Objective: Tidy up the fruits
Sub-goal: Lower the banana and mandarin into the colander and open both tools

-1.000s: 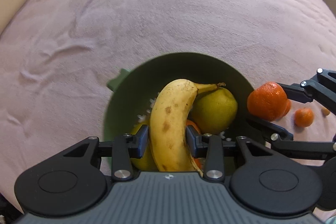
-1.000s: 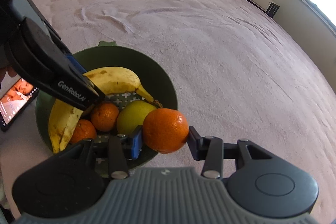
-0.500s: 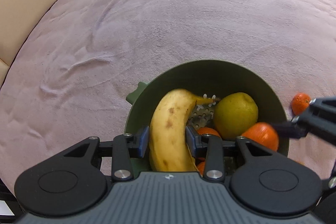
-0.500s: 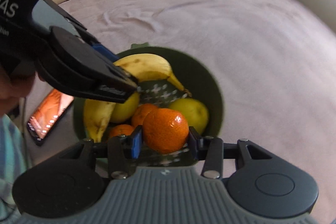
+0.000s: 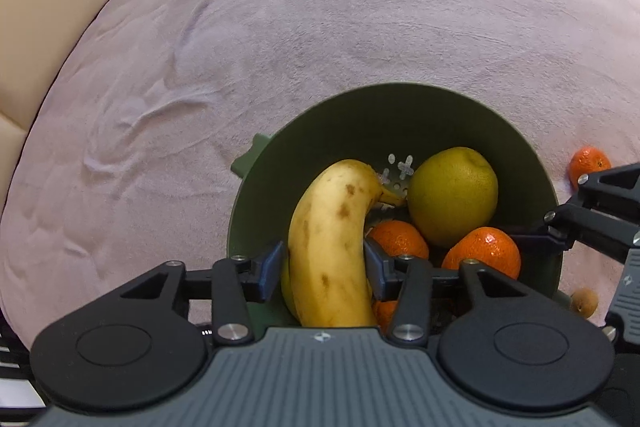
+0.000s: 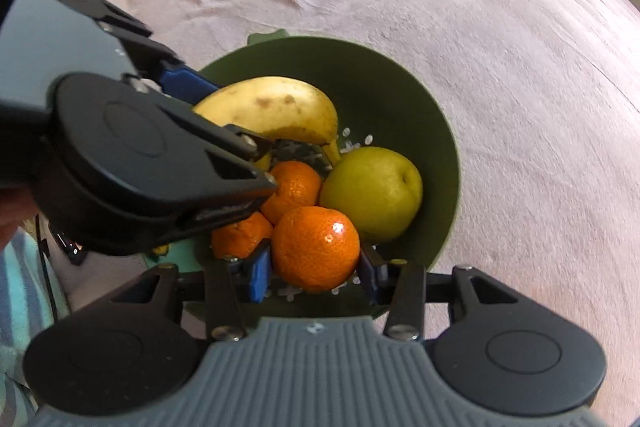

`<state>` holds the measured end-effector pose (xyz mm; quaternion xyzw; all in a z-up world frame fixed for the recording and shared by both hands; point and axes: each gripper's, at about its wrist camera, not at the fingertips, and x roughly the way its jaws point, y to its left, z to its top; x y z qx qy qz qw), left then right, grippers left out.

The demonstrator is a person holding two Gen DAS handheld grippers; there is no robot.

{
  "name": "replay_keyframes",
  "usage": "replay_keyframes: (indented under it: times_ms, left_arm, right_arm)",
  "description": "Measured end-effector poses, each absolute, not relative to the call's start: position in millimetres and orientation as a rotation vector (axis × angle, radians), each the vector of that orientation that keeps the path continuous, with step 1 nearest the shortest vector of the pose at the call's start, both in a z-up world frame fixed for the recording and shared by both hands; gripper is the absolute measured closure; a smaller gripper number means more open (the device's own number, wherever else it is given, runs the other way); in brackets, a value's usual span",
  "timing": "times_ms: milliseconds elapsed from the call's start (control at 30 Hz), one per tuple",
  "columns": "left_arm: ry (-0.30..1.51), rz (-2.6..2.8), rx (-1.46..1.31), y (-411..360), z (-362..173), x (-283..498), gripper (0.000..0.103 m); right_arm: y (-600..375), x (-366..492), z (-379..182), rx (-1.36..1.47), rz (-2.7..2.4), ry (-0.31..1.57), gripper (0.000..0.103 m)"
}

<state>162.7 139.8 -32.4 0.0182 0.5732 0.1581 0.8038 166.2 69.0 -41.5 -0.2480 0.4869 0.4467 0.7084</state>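
A dark green bowl (image 5: pixel 400 95) sits on the pink bedspread and holds a spotted banana (image 5: pixel 328 227), a yellow-green pear (image 5: pixel 452 195) and a few mandarins. My left gripper (image 5: pixel 324 267) straddles the banana low in the bowl. Its jaws are opening, and a thin gap shows at the left pad. In the right wrist view my right gripper (image 6: pixel 316 273) is shut on a mandarin (image 6: pixel 316 247), held just inside the bowl's (image 6: pixel 400 75) near rim, beside the pear (image 6: pixel 372 191). The left gripper's blue-padded fingers (image 6: pixel 180 79) reach in from the left over the banana (image 6: pixel 272 107).
A loose mandarin (image 5: pixel 590 167) and a small brown fruit (image 5: pixel 584 301) lie on the bedspread right of the bowl. A cream padded headboard (image 5: pixel 40 7) borders the bed at far left. Wrinkled pink cover (image 6: pixel 520 67) stretches beyond the bowl.
The left jaws have spread apart from the banana, which now rests in the bowl. The right gripper has come down over the bowl's near rim with the mandarin still gripped.
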Motion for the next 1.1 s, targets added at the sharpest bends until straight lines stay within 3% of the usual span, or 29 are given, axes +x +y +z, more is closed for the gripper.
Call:
replay_keyframes:
  times_ms: [67,567,667,1100]
  left_arm:
    - [1.230,0.345,0.004,142.7,-30.4,161.9,0.035]
    - [1.237,0.382,0.025,142.8,-26.4,160.8,0.021]
    - [1.217,0.389,0.010,144.5,-21.8,159.8,0.017]
    - [1.110,0.333,-0.040,135.1,5.2,154.5,0.016]
  right_arm:
    - [70.1,166.8,-43.1,-0.557,1.000,1.090,0.061]
    - [65.0,162.1,-38.8,-0.553,0.992,1.099,0.059]
    - [62.0,162.4,-35.6,-0.530,0.985,1.094,0.051]
    - [26.8,149.9,-4.1,-0.414,0.892,0.970,0.045]
